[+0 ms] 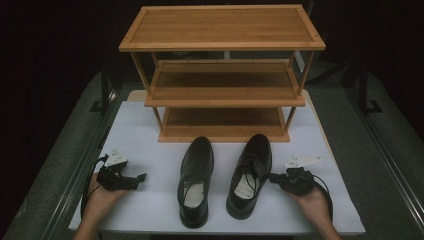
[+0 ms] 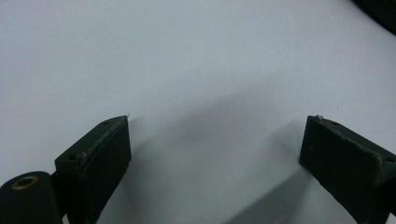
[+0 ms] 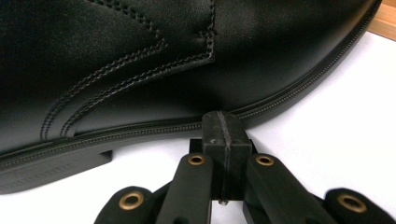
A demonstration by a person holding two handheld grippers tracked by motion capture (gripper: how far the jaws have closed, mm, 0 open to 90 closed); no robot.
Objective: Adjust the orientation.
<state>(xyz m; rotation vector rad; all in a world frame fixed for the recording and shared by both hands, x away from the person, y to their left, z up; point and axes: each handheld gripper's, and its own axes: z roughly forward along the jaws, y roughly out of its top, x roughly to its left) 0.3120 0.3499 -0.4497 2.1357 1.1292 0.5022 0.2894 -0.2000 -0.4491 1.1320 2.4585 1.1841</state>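
The white worktop [image 1: 150, 210] carries a pair of black leather shoes, and the left shoe [image 1: 195, 180] serves here as the landmark. Nearest the person, two hands come in over the worktop's near edge. The left hand [image 1: 97, 200] rests well to the left of the left shoe and holds the left gripper [image 1: 142, 176], whose fingers [image 2: 100, 163] stand spread wide with only bare worktop between them; they point toward the left shoe but remain well apart from it. To the right of the left shoe, just beside it and roughly parallel, lies the right shoe [image 1: 250, 175], laces up, toe pointing away from the person. Beyond that, on its outer side, the right hand [image 1: 315, 202] holds the right gripper [image 1: 272, 176]. Its fingers [image 3: 226, 140] are pressed together, nothing between them, with the tip touching the right shoe's sole edge. Farther back, past the toe of the left shoe, stands a three-tier wooden shoe rack [image 1: 222, 75].
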